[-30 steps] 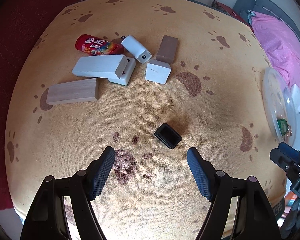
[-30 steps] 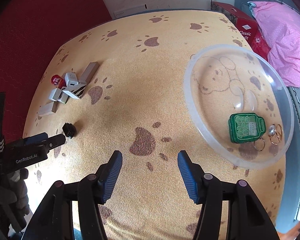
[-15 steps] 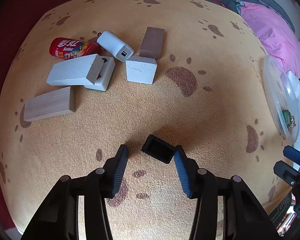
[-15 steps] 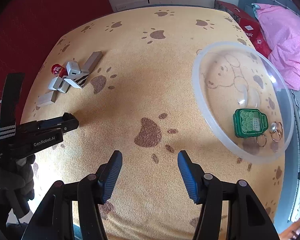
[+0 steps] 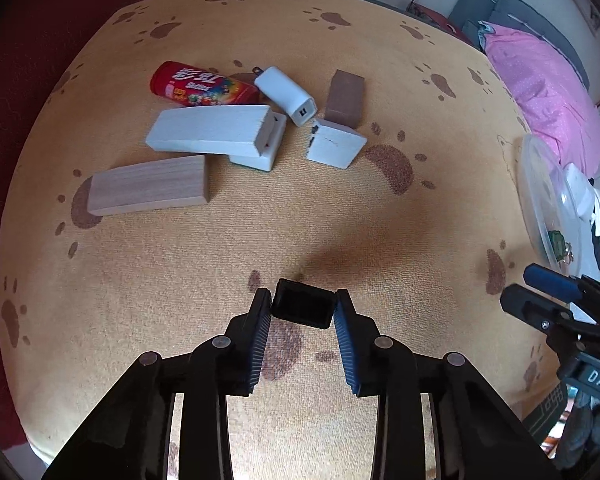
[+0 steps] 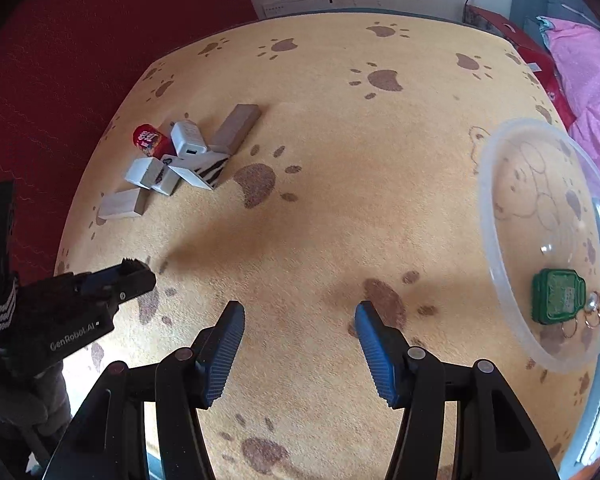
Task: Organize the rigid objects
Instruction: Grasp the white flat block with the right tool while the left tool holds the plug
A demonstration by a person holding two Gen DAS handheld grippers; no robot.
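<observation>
My left gripper (image 5: 303, 307) is shut on a small black box (image 5: 304, 309), gripped between its blue pads just above the yellow paw-print cloth. Beyond it lies a cluster: a red candy tube (image 5: 202, 87), a white charger (image 5: 286, 95), a long white block (image 5: 210, 130), a light wood block (image 5: 150, 190), a white wedge (image 5: 336, 147) and a brown block (image 5: 345, 98). My right gripper (image 6: 300, 316) is open and empty over the cloth. A clear plastic bowl (image 6: 496, 208) at the right holds a green case (image 6: 558, 296) and key rings (image 6: 592, 314).
The left gripper also shows in the right wrist view (image 6: 134, 274), low at the left. The bowl's rim shows in the left wrist view (image 5: 536, 200). A red wall lies to the left and pink bedding (image 5: 548, 80) to the right, past the table edge.
My left gripper came down over the black box and closed on it. My right gripper stayed open and shifted a little, so the bowl sits further right in its view.
</observation>
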